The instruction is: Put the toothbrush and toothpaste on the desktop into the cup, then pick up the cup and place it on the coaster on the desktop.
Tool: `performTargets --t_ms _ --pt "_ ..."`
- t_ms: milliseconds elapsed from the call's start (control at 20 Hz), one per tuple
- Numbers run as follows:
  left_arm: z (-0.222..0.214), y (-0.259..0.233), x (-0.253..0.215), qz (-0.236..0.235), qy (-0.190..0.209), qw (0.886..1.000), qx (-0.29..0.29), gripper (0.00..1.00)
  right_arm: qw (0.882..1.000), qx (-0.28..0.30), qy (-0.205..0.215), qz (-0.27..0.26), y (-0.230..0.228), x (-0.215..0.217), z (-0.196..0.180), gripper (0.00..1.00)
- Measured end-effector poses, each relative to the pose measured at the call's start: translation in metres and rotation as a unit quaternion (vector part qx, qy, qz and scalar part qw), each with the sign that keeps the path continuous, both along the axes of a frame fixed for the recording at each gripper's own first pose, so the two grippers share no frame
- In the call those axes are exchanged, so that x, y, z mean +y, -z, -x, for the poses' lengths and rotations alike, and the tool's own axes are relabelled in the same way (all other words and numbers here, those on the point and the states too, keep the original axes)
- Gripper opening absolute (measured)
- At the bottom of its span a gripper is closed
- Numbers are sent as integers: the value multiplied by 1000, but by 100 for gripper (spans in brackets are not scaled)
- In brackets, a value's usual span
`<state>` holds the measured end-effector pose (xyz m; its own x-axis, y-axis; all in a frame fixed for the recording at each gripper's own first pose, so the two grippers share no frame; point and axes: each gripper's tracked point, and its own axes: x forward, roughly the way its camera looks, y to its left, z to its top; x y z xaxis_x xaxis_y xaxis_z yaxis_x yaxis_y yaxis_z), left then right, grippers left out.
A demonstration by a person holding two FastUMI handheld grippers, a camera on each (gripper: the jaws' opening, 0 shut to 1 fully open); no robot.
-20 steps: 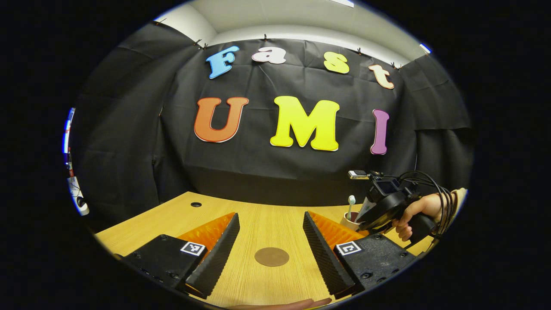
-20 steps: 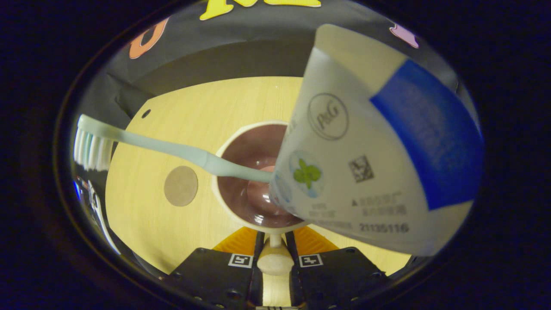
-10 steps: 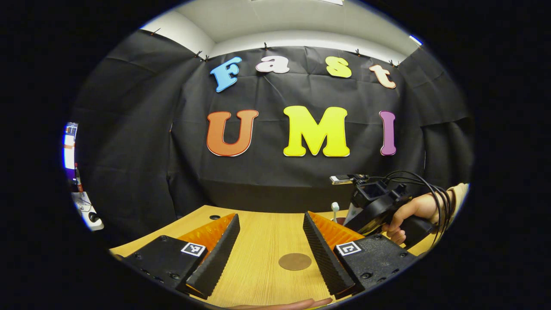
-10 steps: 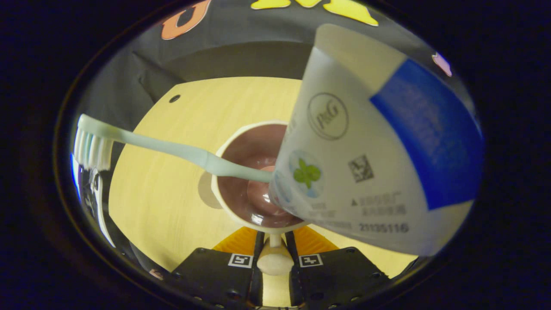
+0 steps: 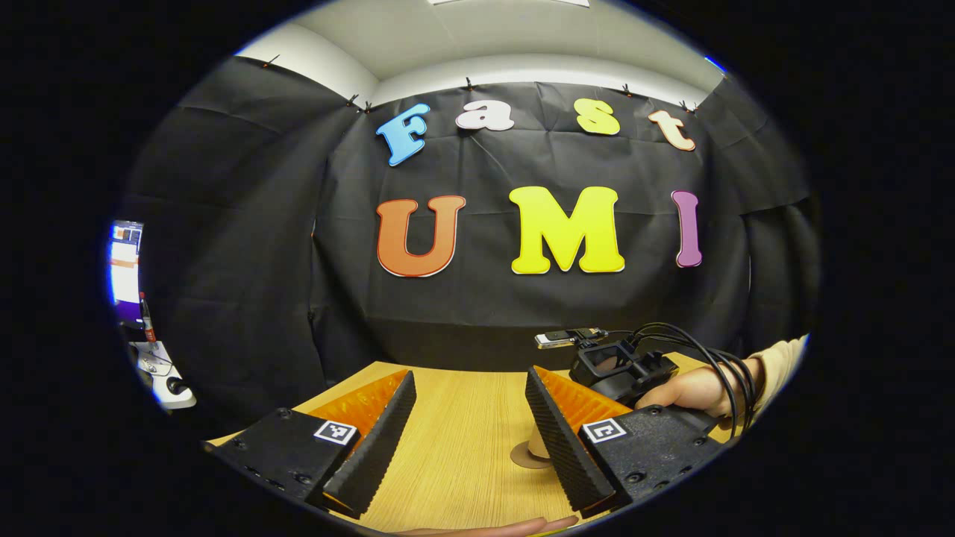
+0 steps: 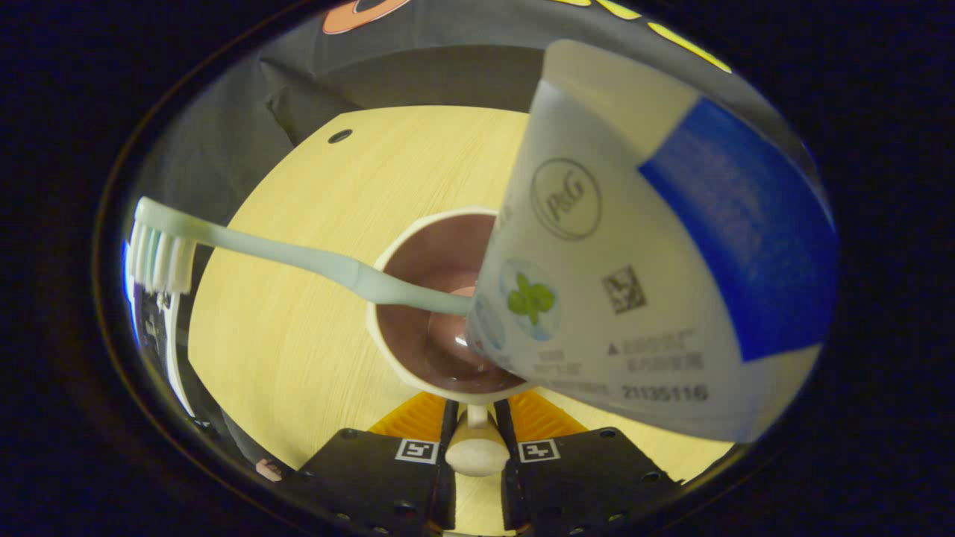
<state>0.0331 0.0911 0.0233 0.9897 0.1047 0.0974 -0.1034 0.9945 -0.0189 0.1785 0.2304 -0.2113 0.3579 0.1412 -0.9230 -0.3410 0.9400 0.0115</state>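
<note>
At the bottom centre of the right gripper view, the right hand-held gripper (image 6: 471, 447) has its two fingers closed nearly together on the handle of the cup (image 6: 440, 302), pinching it from both sides. The cup's open mouth sits just above the fingers in the frame, seen from overhead. The toothbrush (image 6: 298, 257) stands in it, its long axis slanting from the cup's middle toward the left edge of the frame, bristles outermost. The toothpaste (image 6: 642, 246) leans out the other way, filling the right half of the frame.

In the left gripper view, the left hand-held gripper (image 5: 470, 425) is wide open with nothing between its fingers, bare table (image 5: 462, 440) showing in the gap. Just beside its right finger, low in the frame, a sliver of the coaster (image 5: 526, 456) shows with the cup's base on or just over it; whether the base touches I cannot tell. The person's hand (image 5: 683, 388) grips the other tool at the right of that frame.

The coming move turns on the cup standing directly over the coaster. Judging by that sliver, the cup lies almost straight below the right fingers and already above its target, so lowering and letting go look like all that remains. The right hand is the nearer one.
</note>
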Motion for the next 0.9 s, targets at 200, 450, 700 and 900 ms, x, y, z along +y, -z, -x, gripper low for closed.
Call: performTargets --t_ms 200,450,700,900 --pt "-2 2 8 4 -9 1000 6 94 1000 9 -1 2 12 4 -1 24" --pt "-4 5 3 13 2 1000 11 100 1000 6 0 -4 14 -1 -1 25" --pt "-3 4 3 13 3 1000 9 100 1000 -9 4 -20 -4 -2 6 30" --pt "-4 5 0 15 5 1000 11 94 999 -40 -1 -19 -21 -5 8 46"
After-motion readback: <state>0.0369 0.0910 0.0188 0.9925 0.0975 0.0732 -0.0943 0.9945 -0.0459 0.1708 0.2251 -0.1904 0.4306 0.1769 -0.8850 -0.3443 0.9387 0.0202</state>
